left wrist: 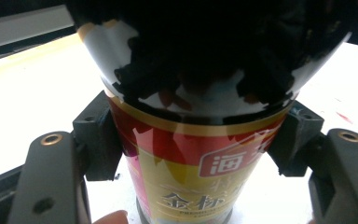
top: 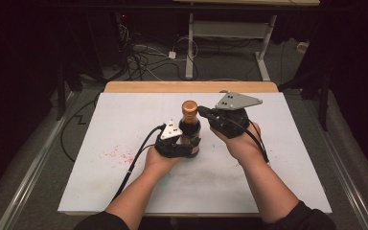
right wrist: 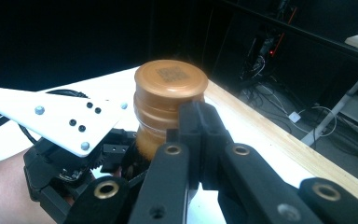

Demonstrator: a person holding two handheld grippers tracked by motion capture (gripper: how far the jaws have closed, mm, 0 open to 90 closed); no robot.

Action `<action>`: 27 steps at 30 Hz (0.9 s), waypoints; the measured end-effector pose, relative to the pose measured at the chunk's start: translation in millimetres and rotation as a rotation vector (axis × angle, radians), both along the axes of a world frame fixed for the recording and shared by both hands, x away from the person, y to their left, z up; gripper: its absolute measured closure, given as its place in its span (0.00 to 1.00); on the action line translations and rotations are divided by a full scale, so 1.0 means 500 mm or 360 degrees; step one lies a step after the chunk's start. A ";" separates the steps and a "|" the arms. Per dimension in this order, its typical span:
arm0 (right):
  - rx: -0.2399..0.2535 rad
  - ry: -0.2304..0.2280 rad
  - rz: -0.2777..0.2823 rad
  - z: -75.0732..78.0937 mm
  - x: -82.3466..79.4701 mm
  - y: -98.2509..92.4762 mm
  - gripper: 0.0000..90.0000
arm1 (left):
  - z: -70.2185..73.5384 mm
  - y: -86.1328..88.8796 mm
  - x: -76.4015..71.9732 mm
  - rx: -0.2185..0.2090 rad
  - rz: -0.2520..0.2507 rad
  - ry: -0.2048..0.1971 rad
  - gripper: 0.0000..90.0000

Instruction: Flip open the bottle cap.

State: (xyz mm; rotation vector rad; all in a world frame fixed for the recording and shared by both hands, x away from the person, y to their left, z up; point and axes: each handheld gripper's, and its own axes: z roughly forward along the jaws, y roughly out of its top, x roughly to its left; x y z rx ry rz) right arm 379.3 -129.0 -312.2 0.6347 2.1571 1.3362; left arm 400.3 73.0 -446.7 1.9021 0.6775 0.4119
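Observation:
A dark bottle (top: 190, 130) with a bronze cap (top: 189, 108) stands upright near the middle of the white board (top: 124, 115). My left gripper (top: 181, 145) is shut on its lower body. In the left gripper view the black pads (left wrist: 100, 140) press both sides of the red and gold label (left wrist: 191, 163). My right gripper (top: 204, 113) comes in from the right at neck height. In the right gripper view its jaws are shut together with nothing between them. Their tip (right wrist: 196, 122) sits against or just beside the neck, under the cap (right wrist: 170, 81).
The white board covers a wooden table whose far edge (top: 191, 86) shows bare. Faint red speckles (top: 117, 154) mark the board at the left. Each gripper trails a black cable (top: 134, 160). Beyond the table are floor cables (top: 143, 52) and a desk frame (top: 230, 33).

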 end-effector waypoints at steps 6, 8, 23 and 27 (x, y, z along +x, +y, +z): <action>-0.0011 -0.0006 -0.0004 0.001 -0.001 0.003 1.00 | 0.001 -0.001 -0.001 0.0012 0.0007 -0.0003 0.33; -0.0018 -0.0007 -0.0009 0.003 -0.002 0.005 1.00 | 0.001 -0.001 -0.001 0.0018 0.0009 -0.0004 0.33; -0.0036 -0.0018 -0.0017 0.004 -0.003 0.008 1.00 | 0.001 -0.002 -0.001 0.0030 0.0016 -0.0006 0.33; -0.0050 -0.0021 -0.0020 0.006 -0.004 0.010 1.00 | 0.001 -0.002 -0.002 0.0034 0.0017 -0.0008 0.33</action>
